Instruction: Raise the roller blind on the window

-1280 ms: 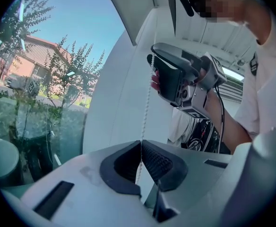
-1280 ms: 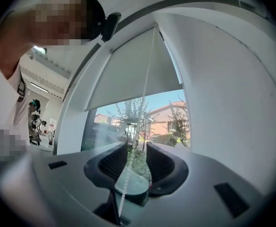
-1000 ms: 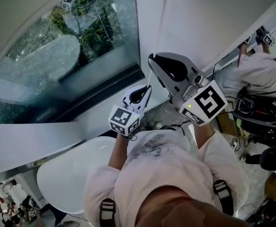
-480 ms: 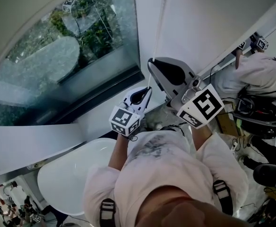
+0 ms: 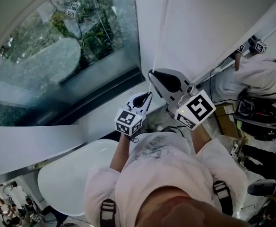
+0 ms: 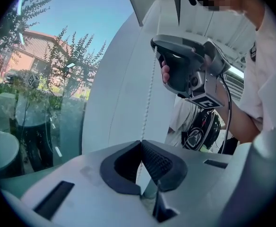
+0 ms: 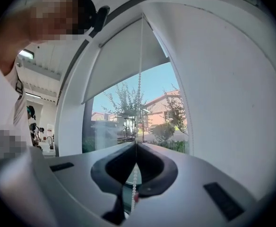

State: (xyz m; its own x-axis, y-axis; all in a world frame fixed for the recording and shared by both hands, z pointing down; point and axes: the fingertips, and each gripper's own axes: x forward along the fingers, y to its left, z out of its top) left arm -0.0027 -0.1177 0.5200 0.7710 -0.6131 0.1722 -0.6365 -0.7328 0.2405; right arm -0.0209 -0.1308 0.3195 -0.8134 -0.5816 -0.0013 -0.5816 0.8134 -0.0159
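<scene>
A white bead chain (image 5: pixel 160 30) hangs in front of the white wall beside the window. My right gripper (image 5: pixel 151 73) is shut on it, and in the right gripper view the bead chain (image 7: pixel 139 86) runs from the closed jaws (image 7: pixel 136 144) up to the grey roller blind (image 7: pixel 124 60), whose lower edge hangs partway down the window. Just below, my left gripper (image 5: pixel 148 95) is shut on the same chain. In the left gripper view the chain (image 6: pixel 149 93) rises from the closed jaws (image 6: pixel 141 143) to the right gripper (image 6: pixel 155 47) above.
The window glass (image 5: pixel 57 56) with its dark lower frame (image 5: pixel 105 91) is to the left. A white tub (image 5: pixel 67 176) sits below it. At the right another person (image 5: pixel 251 77) works with grippers among cables and gear on the floor (image 5: pixel 258 122).
My right gripper has come down along the wall toward the left gripper, with the chain in its jaws. The left gripper has shifted slightly down and right.
</scene>
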